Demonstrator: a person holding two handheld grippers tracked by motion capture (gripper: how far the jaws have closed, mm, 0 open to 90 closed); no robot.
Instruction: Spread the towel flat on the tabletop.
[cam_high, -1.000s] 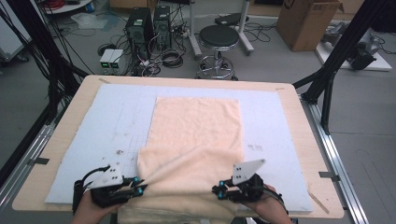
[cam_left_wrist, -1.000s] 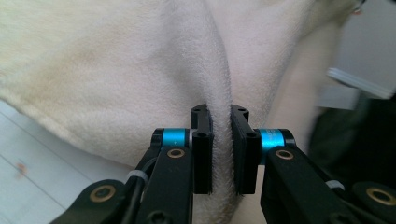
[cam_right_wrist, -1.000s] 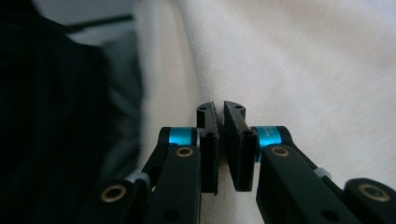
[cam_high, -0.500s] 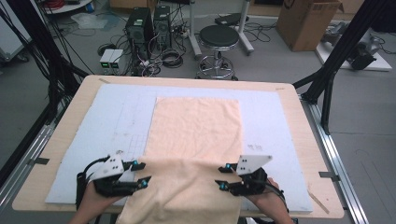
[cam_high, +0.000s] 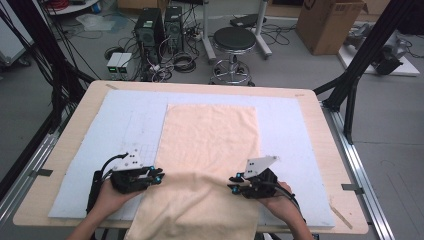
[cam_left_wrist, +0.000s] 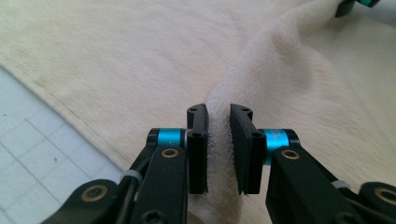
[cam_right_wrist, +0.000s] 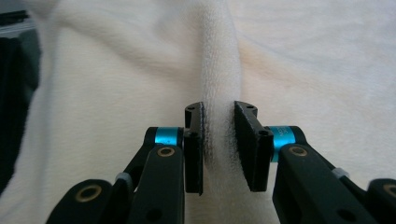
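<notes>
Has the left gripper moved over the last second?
Yes. The left gripper, its jaws just closing on a ridge of the cream towel, has moved up the pale blue mat, away from the table's near edge.

A pale blue gridded mat (cam_high: 75, 165) is laid over a light wooden table (cam_high: 330, 165), whose rim is left bare all round. Beyond the far edge, a black round stool (cam_high: 235, 40) on a chrome base is seen on the grey floor. To its left, two dark computer towers (cam_high: 160, 25) are stood side by side among tangled cables (cam_high: 182, 62). A brown cardboard box (cam_high: 330, 25) is placed further right, and black frame struts (cam_high: 365, 55) are set at both sides.
</notes>
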